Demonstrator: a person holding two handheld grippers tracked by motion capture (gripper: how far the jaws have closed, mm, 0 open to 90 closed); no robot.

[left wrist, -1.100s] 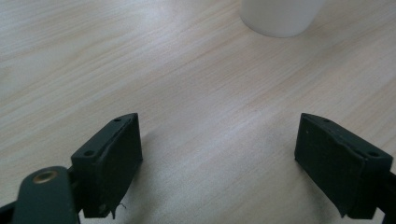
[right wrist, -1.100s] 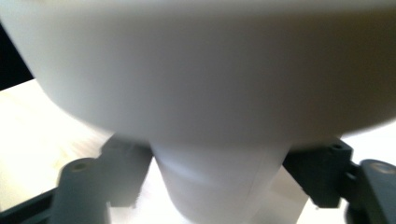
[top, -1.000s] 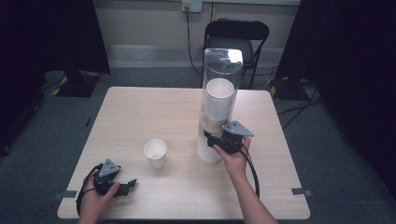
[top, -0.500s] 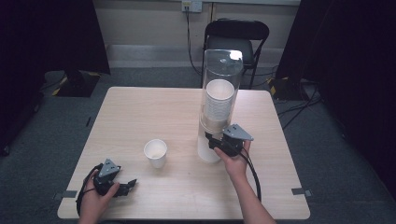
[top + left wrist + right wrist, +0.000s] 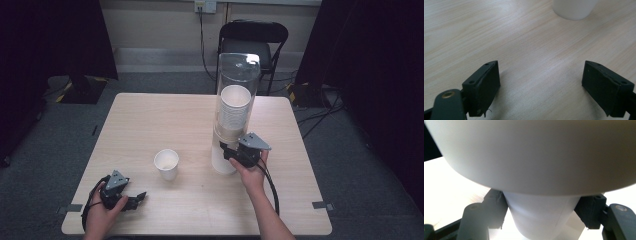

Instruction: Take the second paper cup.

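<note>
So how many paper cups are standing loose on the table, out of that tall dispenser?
1: a single white cup stands near the table's middle, left of the dispenser. More sit stacked inside the tube, too close-packed to count.

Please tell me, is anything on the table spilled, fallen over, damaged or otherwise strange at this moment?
Nothing stands out. The cup dispenser stands upright on the table, and the single paper cup stands upright and apart from it. I see no spill. The right gripper is closed on the bottom cup under the dispenser; the left gripper rests open.
</note>
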